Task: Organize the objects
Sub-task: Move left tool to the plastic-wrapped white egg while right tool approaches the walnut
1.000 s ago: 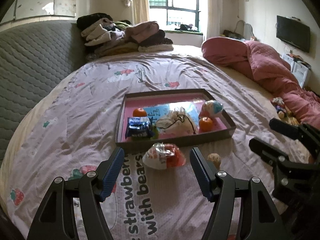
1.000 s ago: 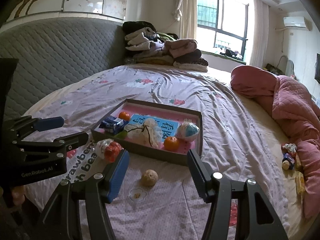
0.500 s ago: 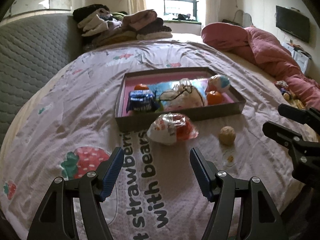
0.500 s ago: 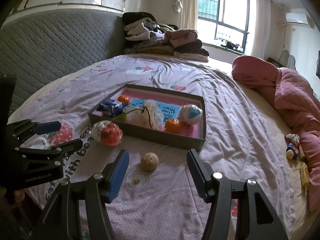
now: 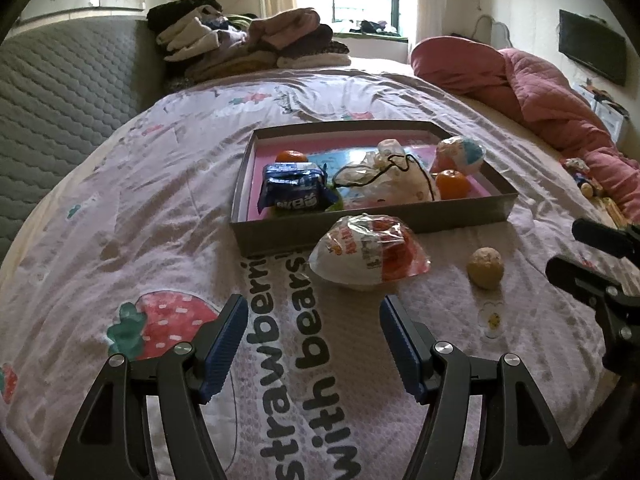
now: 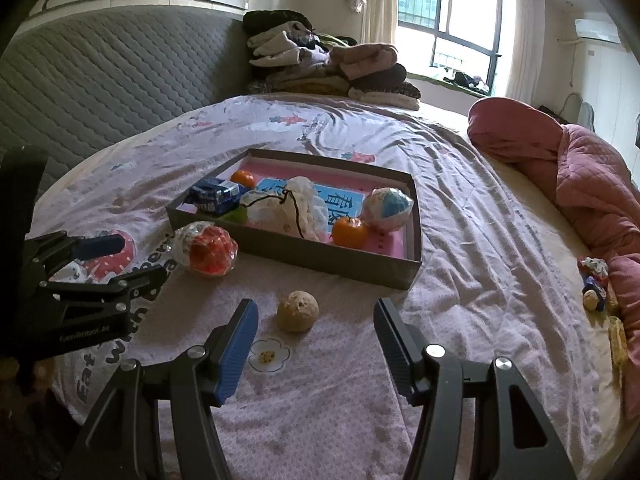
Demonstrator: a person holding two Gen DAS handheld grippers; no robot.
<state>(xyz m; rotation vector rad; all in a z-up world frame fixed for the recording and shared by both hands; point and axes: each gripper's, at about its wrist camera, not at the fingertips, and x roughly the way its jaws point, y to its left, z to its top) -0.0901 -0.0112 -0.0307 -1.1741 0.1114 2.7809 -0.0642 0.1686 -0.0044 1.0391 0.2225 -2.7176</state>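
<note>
Two open, empty tongs above a bed with snacks and a tray.

Nearest, we see our left tongs [image 5: 314, 342] gaping wide with nothing gripped, and the wrapped egg-shaped snack [image 5: 366, 254] at 12 o'clock just beyond. Our right tongs [image 6: 316, 342] also stand apart, empty, the tan ball [image 6: 298, 311] just ahead at 11 o'clock. Farther at 12 o'clock, the tray [image 5: 360, 232] holds oranges and packets.

A shallow grey cardboard tray with a pink floor [image 5: 372, 227] is filled with snacks; a plastic-wrapped red-and-white bun [image 5: 370, 254] and a round beige ball [image 5: 485, 267] are left lying outside it.
</note>
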